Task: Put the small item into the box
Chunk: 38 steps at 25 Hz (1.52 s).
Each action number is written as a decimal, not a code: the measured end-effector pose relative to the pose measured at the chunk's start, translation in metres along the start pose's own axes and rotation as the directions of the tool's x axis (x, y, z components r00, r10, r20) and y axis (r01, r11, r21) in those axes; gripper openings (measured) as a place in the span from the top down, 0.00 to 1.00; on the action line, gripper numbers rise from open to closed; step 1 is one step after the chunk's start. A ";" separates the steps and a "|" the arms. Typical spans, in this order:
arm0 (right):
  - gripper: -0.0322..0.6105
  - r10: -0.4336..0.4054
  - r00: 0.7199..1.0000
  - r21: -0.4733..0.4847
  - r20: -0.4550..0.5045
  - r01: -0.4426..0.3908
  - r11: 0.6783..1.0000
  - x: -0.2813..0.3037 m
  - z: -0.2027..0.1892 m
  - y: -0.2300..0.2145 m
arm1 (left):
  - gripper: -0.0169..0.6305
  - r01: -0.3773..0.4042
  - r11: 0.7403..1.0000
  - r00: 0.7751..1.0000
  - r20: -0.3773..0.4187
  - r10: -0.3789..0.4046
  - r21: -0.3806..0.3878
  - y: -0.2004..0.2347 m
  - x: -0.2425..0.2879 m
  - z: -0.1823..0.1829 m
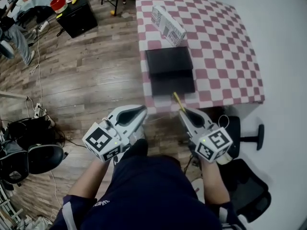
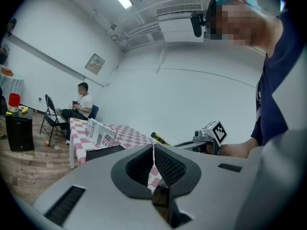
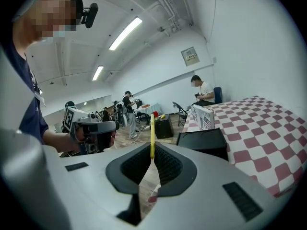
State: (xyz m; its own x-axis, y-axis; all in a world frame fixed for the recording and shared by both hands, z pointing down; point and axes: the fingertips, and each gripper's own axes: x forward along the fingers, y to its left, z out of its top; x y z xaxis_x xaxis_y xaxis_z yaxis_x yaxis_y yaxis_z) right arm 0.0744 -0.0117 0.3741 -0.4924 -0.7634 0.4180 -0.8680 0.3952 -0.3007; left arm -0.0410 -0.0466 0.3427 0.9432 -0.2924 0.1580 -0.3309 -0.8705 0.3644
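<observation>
Right gripper view: right gripper [image 3: 152, 151] pinches yellow stick [image 3: 152, 128] by its end, left gripper [image 2: 153, 148] fingers closed empty; stick may slip before box [image 3: 202, 140].

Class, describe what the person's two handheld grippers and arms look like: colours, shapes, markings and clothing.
Both the left claw and right claw have pale grey, wedge-shaped shells tapering to black, mesh-textured pads. Each carries a white cube printed with black square markers at the back. The person wears dark navy short sleeves.
</observation>
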 end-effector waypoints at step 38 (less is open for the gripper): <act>0.90 0.109 0.882 -0.177 -0.459 -0.211 0.961 0.131 -0.078 -0.163 | 0.91 -0.198 0.967 0.978 -0.093 0.185 -0.162 0.086 0.078 -0.046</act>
State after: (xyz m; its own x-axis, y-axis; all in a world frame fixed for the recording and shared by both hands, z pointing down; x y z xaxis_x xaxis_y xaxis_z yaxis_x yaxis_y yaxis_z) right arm 0.1466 -0.1362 0.5442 -0.5585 -0.3958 0.7290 -0.7419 0.6315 -0.2255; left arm 0.0030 -0.1258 0.4287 0.8588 -0.4101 0.3069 -0.5115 -0.7194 0.4700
